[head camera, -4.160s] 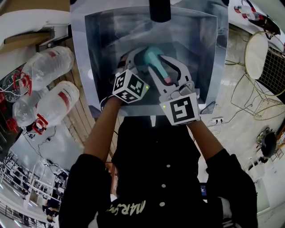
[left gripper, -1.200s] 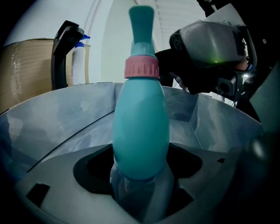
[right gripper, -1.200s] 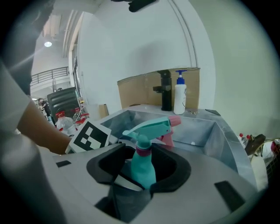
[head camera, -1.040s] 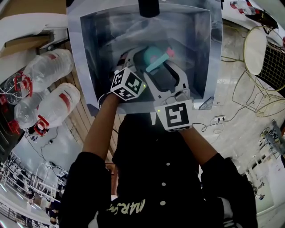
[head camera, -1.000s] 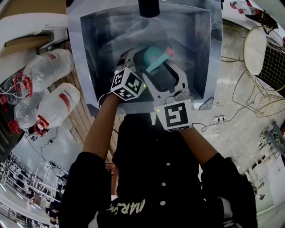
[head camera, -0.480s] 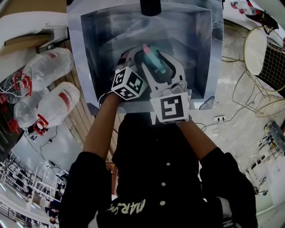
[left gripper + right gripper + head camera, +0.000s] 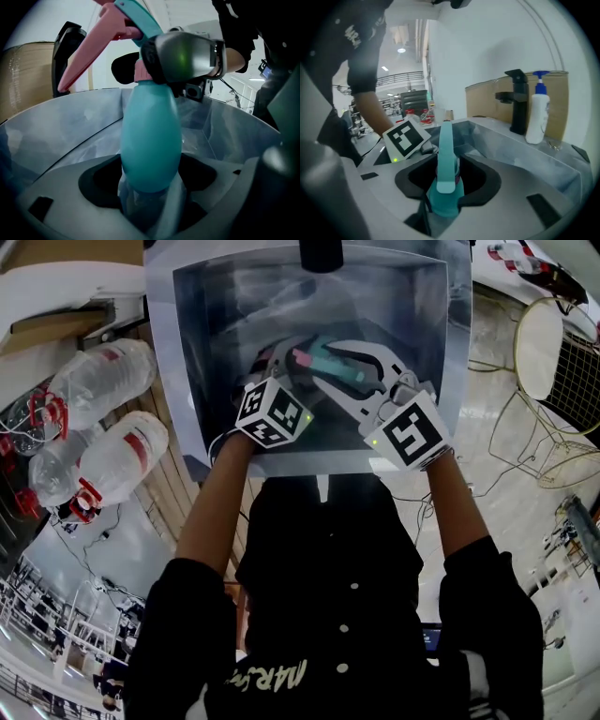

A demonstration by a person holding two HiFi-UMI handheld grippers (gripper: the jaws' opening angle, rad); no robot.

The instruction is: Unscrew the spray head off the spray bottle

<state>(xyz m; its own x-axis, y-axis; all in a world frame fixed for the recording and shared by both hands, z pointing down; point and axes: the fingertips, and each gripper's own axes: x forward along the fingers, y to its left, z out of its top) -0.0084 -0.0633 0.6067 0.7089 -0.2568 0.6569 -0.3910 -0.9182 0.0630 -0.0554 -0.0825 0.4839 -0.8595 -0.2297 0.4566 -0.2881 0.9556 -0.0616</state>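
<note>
- Two grippers are seen on one bottle, out past black sleeves and bare forearms.
- The left gripper [image 7: 150, 199] is closed round the lower body of the spray bottle [image 7: 151, 140], with grey jaws pressed to both sides of it.
- The bottle's body is shown as smooth, matte teal plastic, egg-shaped and swelling above the jaws, then narrowing to a neck.
- The right gripper [image 7: 441, 190] is clamped at that neck, its jaws shut tight on the spray head [image 7: 444, 154]. From the left gripper view it is seen as a rounded grey finger [image 7: 187, 55] laid across the collar.
- The head's top is seen as a long, flat teal strip with a squared end. A pink trigger [image 7: 89, 56] is angled away beneath it, tapered and glossy.
- From the head view, the bottle is held inside the outline of the sink [image 7: 202, 352], between the left gripper [image 7: 272, 371] and the right gripper [image 7: 328, 364]. Contact with the basin floor cannot be made out.
- The sink is shown as brushed steel, square with sloping walls and dull, streaky reflections.
- A black, angular faucet [image 7: 516, 101] is set at the far rim.
- A white pump bottle [image 7: 536, 117] with a blue pump is stood just beside the faucet, against brown cardboard [image 7: 487, 103].
- Large clear water jugs [image 7: 103, 376] with red handles are laid off to the left of the sink.
</note>
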